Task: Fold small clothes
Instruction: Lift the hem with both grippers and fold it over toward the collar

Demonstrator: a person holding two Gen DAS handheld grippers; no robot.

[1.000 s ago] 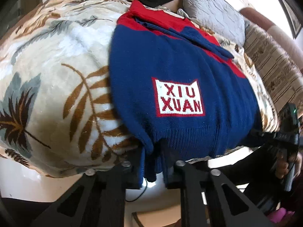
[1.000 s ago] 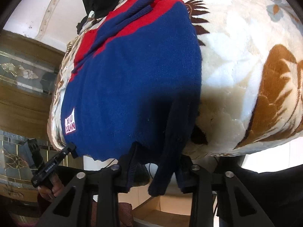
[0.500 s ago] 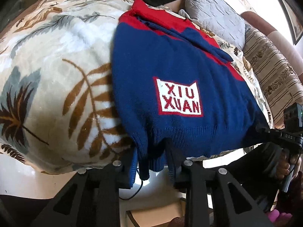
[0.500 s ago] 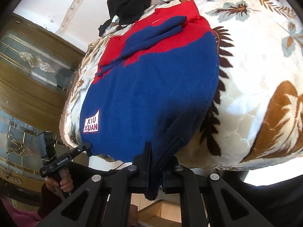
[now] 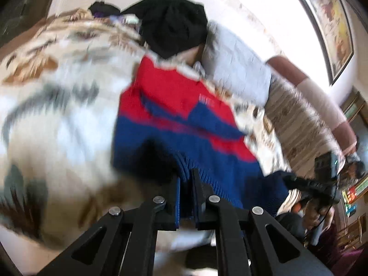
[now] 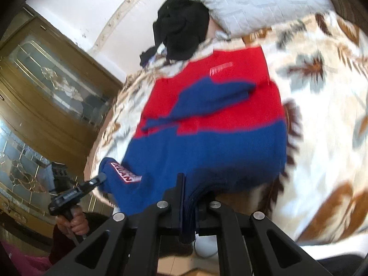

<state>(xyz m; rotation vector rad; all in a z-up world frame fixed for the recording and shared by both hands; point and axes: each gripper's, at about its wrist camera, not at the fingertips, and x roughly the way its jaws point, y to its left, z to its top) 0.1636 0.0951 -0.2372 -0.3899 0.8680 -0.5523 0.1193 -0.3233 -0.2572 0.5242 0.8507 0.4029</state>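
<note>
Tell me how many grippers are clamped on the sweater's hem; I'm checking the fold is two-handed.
2. The left gripper pinches the blue hem of the sweater at one corner; the right gripper pinches the other corner. None hidden.

A sweater (image 6: pixel 207 142) lies on a blanket-covered bed (image 6: pixel 322 119), its near hem raised off the blanket by the left tool (image 5: pixel 185 181) and right tool (image 6: pixel 189 184). Behind it sit a heap of clothing (image 6: pixel 181 30) and a pillow (image 6: pixel 253 2); a cabinet (image 6: pixel 46 92) stands left.
</note>
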